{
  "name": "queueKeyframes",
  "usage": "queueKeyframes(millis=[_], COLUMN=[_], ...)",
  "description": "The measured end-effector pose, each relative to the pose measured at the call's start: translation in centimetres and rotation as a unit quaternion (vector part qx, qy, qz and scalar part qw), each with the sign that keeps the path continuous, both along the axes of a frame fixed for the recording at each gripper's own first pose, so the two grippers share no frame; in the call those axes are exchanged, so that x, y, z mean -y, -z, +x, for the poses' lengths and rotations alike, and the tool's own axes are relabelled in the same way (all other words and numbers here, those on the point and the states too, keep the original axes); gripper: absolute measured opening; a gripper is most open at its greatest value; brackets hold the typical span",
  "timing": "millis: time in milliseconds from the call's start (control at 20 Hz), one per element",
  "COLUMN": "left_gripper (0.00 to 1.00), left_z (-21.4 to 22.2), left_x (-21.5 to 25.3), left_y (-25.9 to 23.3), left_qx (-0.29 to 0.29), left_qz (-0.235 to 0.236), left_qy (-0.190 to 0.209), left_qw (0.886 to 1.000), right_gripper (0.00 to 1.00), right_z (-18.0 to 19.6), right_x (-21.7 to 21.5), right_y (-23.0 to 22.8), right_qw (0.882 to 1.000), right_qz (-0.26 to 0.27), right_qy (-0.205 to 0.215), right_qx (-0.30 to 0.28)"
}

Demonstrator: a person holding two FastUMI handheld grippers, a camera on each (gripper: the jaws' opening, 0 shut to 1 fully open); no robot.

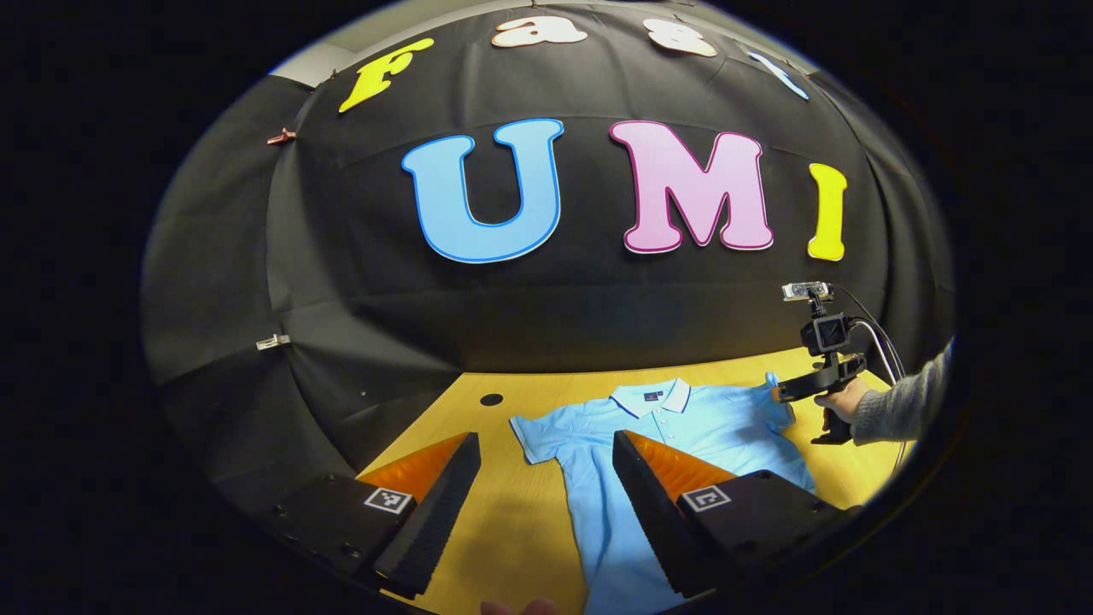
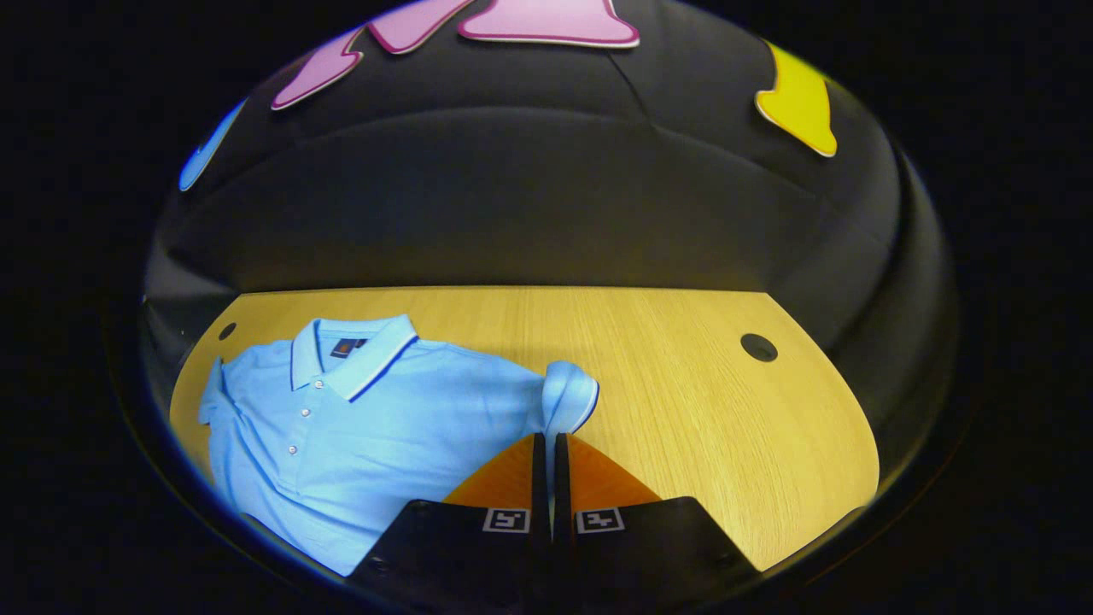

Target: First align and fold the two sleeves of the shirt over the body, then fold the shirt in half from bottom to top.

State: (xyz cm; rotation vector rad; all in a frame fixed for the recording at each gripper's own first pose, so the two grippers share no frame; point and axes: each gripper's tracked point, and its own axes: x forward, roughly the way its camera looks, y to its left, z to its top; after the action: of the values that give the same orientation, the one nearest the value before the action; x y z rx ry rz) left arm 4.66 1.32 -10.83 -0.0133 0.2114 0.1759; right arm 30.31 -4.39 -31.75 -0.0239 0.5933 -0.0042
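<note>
While the right claw point(image 2: 548, 448) is clamped on the right sleeve point(image 2: 570, 395) of the shirt point(image 2: 367, 427), both fingers nearly together w/ a thin strip of cloth between them, the sleeve end stands lifted and curled above the fingertips. In the left gripper view that same claw point(image 1: 781, 393) sits at the shirt's far sleeve, w/ a hand point(image 1: 841, 401) in a grey sleeve point(image 1: 905, 401) holding its grip. The left claw point(image 1: 546, 461) has fingers spread wide apart, gripping nothing, above the table point(image 1: 512, 521) just beside the shirt's other sleeve point(image 1: 538, 431). The shirt, light blue w/ a white-edged collar point(image 1: 653, 395) and button placket, lies flat, front up, on the wood table, collar toward the booth wall. A dark round hole point(image 2: 758, 347) marks the bare table well apart from the shirt.
</note>
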Motion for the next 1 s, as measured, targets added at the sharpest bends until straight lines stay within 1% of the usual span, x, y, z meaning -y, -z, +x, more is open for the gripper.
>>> queueKeyframes(millis=[100,300,550,750,1000], left_gripper=[0.99,0.99,0.99,0.99,0.99], left_z=[-0.3,-0.4,-0.8,-2.4,-2.4], left_x=[-0.2,-0.3,-0.5,-0.7,-0.5], left_y=[-0.1,0.0,0.2,0.8,0.8], left_qx=[0.002,0.002,0.000,-0.003,-0.008], left_qz=[-0.001,-0.004,-0.008,-0.010,-0.010], left_qy=[-0.002,-0.006,-0.012,-0.016,-0.014], left_qw=[1.000,1.000,1.000,1.000,1.000], right_gripper=[0.05,0.05,0.05,0.05,0.05], right_z=[-0.2,-0.9,-2.6,-4.3,-5.3], right_x=[-2.1,-7.2,-13.7,-17.0,-18.3], right_y=[-0.8,-2.1,-0.9,1.1,3.4], right_qw=[1.000,0.996,0.989,0.983,0.978], right_qz=[-0.002,-0.008,0.000,0.003,0.002], right_qy=[-0.023,-0.082,-0.149,-0.184,-0.201], right_qx=[0.010,0.024,0.005,-0.027,-0.062])
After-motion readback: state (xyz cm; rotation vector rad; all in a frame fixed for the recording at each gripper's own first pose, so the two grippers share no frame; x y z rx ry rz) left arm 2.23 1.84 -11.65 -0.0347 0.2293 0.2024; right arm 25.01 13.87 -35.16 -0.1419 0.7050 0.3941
